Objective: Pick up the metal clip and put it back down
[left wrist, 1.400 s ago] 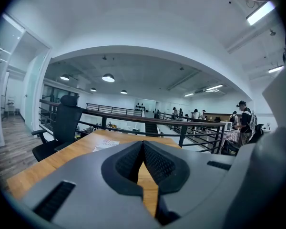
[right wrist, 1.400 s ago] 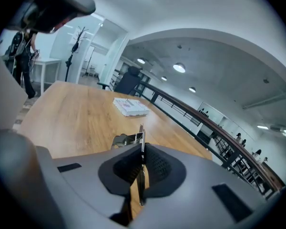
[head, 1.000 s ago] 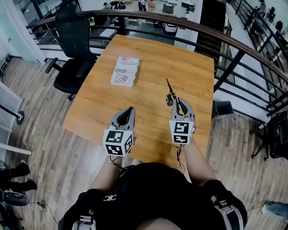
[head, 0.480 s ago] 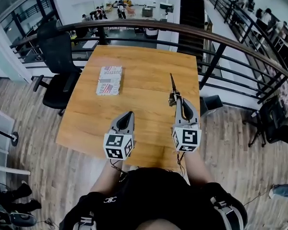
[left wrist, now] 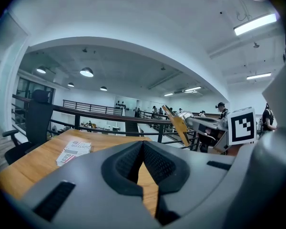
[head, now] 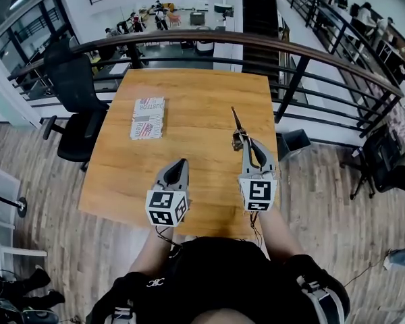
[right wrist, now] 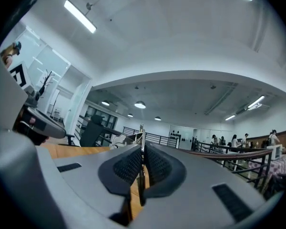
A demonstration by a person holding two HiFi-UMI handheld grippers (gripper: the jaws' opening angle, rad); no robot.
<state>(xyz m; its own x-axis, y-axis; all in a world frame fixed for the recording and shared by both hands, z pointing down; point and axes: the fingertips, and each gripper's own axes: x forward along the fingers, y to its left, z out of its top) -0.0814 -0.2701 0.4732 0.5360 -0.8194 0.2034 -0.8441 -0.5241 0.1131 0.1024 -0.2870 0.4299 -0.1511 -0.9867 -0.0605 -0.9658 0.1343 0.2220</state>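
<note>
A: Two claws to check. First, the state of the right claw [head: 246,142]?

B: Pressed shut on the metal clip [head: 236,123]. Thin strip pinched flat between the pads, long end sticking out forward over the right half of the table [head: 189,86]. Seems lifted clear of the wood, not resting on it.

A: And the left claw [head: 180,163]?

B: Closed as well, pads together, nothing between them. Held over the near part of the table, well apart from the clip.

A: Which step, then?

B: Probably the middle one: picking up done, putting down not yet done.

A: Needed for the next move?

B: Lowering gently down to the wood, then opening the pads and pulling straight back. Better to keep the strip level, so as not to dig the tip into the board. No trouble expected from the booklet [head: 148,118], far over on the left side.
</note>
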